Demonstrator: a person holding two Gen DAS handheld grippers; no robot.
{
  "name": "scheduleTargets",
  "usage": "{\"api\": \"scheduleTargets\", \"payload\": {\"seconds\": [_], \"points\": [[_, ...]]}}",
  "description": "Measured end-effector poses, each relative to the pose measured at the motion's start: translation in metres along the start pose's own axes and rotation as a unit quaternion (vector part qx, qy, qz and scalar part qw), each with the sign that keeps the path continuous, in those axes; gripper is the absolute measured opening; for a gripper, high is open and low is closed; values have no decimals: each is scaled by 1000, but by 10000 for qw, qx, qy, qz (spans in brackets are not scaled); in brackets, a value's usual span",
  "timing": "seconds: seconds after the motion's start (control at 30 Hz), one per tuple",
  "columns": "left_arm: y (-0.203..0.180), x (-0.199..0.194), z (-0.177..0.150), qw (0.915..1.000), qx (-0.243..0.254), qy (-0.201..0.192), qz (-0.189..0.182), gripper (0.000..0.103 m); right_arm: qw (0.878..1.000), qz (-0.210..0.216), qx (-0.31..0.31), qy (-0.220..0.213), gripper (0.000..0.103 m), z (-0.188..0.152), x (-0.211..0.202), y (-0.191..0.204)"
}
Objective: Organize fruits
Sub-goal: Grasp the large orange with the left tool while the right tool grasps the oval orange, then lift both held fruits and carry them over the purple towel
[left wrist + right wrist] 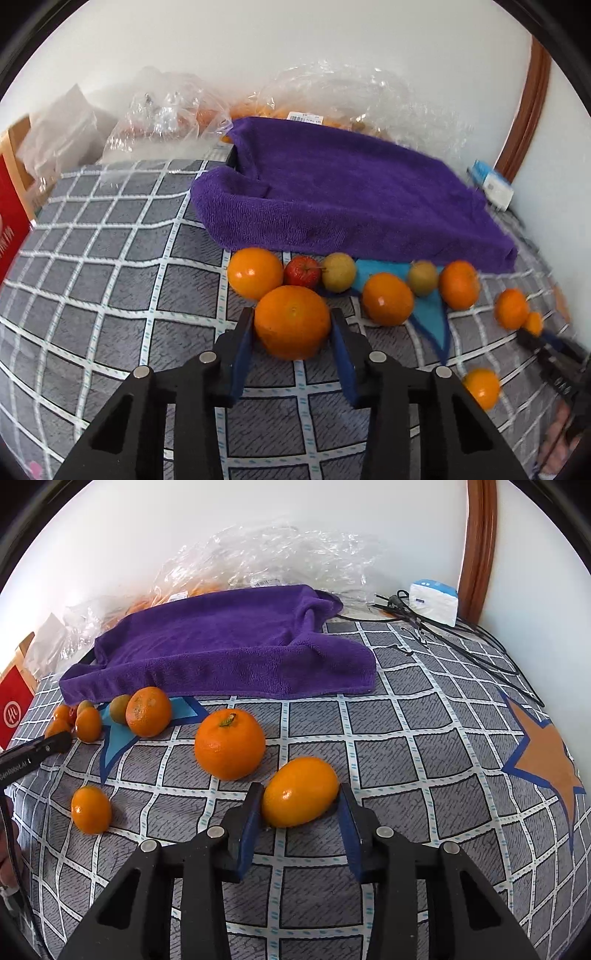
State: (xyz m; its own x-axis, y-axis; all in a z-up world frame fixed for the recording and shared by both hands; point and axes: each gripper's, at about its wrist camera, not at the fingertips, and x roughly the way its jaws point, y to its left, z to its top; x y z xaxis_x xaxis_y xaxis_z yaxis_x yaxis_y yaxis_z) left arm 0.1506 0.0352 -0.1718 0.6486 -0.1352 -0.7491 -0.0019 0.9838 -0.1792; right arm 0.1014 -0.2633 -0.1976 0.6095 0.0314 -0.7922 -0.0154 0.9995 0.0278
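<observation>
My left gripper (293, 319) is shut on a large orange (291, 323) that rests on the checked cloth. Behind it lie another orange (255, 272), a small red apple (302, 272), two brownish-green fruits (339, 272) (423, 277), and more oranges (387, 299) (459, 290). My right gripper (299, 794) is shut on an oval orange (300, 792). A round orange with a stem (229, 744) lies just beyond it, a small one (91, 809) to the left. The right gripper shows blurred in the left wrist view (532, 334).
A purple towel (343, 199) covers a box behind the fruit, also in the right wrist view (229, 646). Clear plastic bags (166, 110) lie along the wall. A red box (11, 221) stands at the left. A white charger (434, 600) and black cables (461, 646) lie at the back right.
</observation>
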Motion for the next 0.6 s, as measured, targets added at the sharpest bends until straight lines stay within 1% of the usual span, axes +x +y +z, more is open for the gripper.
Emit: {"api": "scheduleTargets", "payload": {"seconds": [0.1, 0.3, 0.43, 0.53, 0.6], "points": [[7, -2, 0, 9997, -176, -45, -142, 37, 10000, 20, 29, -27, 39, 0, -1, -1], [15, -10, -2, 9988, -374, -240, -219, 37, 9997, 160, 147, -111, 39, 1, -4, -5], [15, -13, -2, 9985, -381, -303, -251, 37, 9996, 136, 123, -199, 39, 0, -7, -5], [13, -19, -1, 9979, -361, -450, -288, 37, 9997, 94, 120, -189, 39, -1, -8, -3], [12, -22, 1, 9978, -323, -548, -209, 37, 9996, 132, 114, -202, 39, -1, -12, -2]]}}
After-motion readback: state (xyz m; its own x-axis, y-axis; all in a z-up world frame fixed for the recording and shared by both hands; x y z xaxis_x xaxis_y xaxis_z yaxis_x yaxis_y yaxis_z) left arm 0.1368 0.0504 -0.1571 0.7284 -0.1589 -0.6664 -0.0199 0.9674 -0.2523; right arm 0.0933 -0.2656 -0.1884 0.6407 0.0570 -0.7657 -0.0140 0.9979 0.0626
